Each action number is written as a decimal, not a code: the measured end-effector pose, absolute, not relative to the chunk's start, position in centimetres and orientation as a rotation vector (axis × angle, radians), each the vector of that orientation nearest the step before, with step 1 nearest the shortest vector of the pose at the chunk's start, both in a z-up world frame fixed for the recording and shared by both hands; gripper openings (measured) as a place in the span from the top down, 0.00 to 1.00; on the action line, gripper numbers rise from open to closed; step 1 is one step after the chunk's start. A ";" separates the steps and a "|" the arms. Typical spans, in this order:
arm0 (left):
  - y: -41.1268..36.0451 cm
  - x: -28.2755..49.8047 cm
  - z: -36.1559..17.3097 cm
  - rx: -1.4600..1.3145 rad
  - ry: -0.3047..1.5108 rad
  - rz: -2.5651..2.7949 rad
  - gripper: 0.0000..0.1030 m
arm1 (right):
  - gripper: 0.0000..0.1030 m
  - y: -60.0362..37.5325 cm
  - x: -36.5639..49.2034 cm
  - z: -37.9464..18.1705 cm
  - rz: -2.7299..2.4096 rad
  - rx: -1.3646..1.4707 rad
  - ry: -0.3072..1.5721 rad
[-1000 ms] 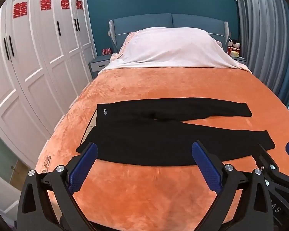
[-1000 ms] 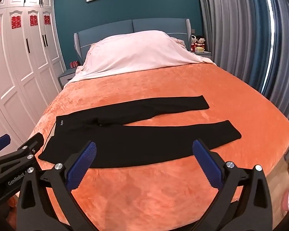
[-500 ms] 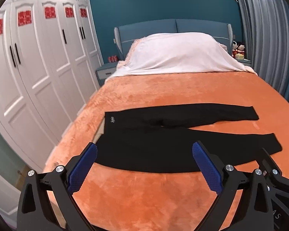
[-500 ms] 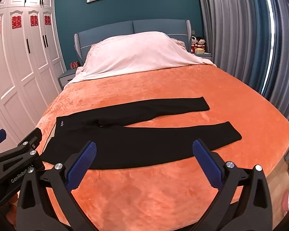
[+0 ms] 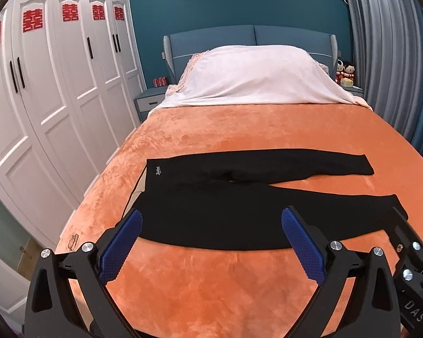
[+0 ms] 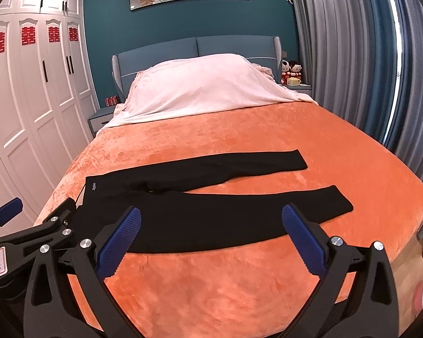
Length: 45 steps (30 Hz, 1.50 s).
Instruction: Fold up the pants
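Observation:
Black pants (image 5: 228, 205) lie flat across the orange bed, waistband to the left, both legs spread apart and pointing right; they also show in the right wrist view (image 6: 211, 214). My left gripper (image 5: 211, 239) is open and empty, held above the near edge of the bed in front of the waist end. My right gripper (image 6: 211, 239) is open and empty, in front of the near leg. Each gripper shows at the edge of the other's view, the right one (image 5: 409, 242) and the left one (image 6: 22, 236).
The orange blanket (image 5: 253, 129) covers the bed, with a white-covered pillow heap (image 5: 256, 76) at the headboard. White wardrobes (image 5: 42, 98) stand on the left and grey curtains (image 6: 352, 70) on the right. A nightstand (image 5: 149, 104) stands beside the headboard.
Both grippers have lifted and tilted up a little, so more of the wall and wardrobes shows. The pants have not moved. Both grippers stay open.

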<state>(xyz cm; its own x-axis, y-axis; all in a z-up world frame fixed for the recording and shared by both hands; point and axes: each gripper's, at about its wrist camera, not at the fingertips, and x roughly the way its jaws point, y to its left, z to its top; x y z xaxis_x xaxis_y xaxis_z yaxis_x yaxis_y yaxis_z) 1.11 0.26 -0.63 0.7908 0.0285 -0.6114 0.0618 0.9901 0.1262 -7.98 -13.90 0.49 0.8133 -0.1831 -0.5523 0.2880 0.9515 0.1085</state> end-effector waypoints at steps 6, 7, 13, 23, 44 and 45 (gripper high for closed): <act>1.0 1.2 -0.7 0.112 0.672 -0.021 0.05 | 0.05 -14.1 -8.1 0.9 -0.265 0.193 0.558; 1.2 1.2 -0.7 0.110 0.671 -0.018 0.05 | 0.05 -14.1 -8.2 0.9 -0.265 0.194 0.557; 1.2 1.1 -0.6 0.103 0.655 -0.028 0.05 | 0.05 -14.0 -7.9 0.9 -0.266 0.192 0.564; 0.8 1.1 -0.4 0.109 0.643 -0.055 0.05 | 0.05 -14.0 -7.9 0.8 -0.263 0.186 0.563; 0.4 1.6 -1.3 0.128 0.669 -0.031 0.05 | 0.05 -14.0 -7.4 0.4 -0.254 0.185 0.579; 0.5 1.7 -1.3 0.128 0.671 -0.029 0.05 | 0.04 -14.1 -7.3 0.3 -0.252 0.185 0.581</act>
